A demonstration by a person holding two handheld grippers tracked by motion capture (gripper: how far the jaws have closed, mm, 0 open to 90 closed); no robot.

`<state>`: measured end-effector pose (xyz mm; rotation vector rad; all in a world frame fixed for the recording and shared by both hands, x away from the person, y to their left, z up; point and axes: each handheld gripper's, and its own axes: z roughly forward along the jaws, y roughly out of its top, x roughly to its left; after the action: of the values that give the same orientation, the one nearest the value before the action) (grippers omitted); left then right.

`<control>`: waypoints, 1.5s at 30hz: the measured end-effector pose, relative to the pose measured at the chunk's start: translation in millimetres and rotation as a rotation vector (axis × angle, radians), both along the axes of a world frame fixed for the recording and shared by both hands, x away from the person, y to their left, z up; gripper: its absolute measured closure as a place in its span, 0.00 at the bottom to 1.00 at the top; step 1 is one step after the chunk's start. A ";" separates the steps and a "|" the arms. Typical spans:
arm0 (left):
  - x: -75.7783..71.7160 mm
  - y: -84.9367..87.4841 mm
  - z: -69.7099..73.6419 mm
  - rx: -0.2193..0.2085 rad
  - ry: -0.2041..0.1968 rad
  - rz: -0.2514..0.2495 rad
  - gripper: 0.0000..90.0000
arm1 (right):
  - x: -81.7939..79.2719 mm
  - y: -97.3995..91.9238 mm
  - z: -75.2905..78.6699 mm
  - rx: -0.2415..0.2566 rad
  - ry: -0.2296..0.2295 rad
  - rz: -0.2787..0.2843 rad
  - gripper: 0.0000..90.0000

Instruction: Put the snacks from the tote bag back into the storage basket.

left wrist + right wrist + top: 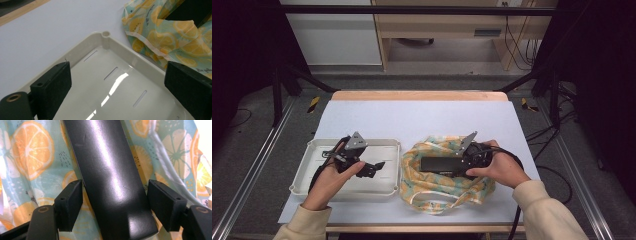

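The right gripper (460, 161) straddles a long glossy black case (110, 177) lying on the citrus-print cloth (432, 192), jaws wide, pads just clear of its sides. Likely step: grasping the case; next, close squarely and lift without snagging folds. The left gripper (374, 167) hovers with jaws wide and empty over the shallow white plastic tray (307, 172). Beyond, the pale counter (412, 117) offers open room.
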<state>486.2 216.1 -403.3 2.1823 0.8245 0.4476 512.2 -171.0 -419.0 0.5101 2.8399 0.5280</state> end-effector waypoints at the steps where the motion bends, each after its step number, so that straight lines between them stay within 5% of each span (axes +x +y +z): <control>1: 0.1 0.1 -0.1 0.002 0.000 -0.001 0.08 | 0.5 0.0 -0.5 0.001 0.000 0.000 0.34; 18: -0.4 -3.1 -2.9 0.012 0.013 -0.011 0.08 | 12.5 5.1 -17.8 -0.044 0.055 0.065 0.35; 26: -0.4 -2.2 -2.2 0.014 0.011 -0.012 0.08 | 6.6 -0.8 -13.3 -0.005 0.055 0.091 0.44; 45: -0.7 -2.1 -2.1 0.018 0.016 -0.014 0.08 | -2.8 -7.9 -3.6 0.088 0.003 0.146 0.48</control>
<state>485.5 214.0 -405.4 2.2094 0.8164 0.4331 509.4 -178.9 -422.6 0.3195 2.8813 0.6820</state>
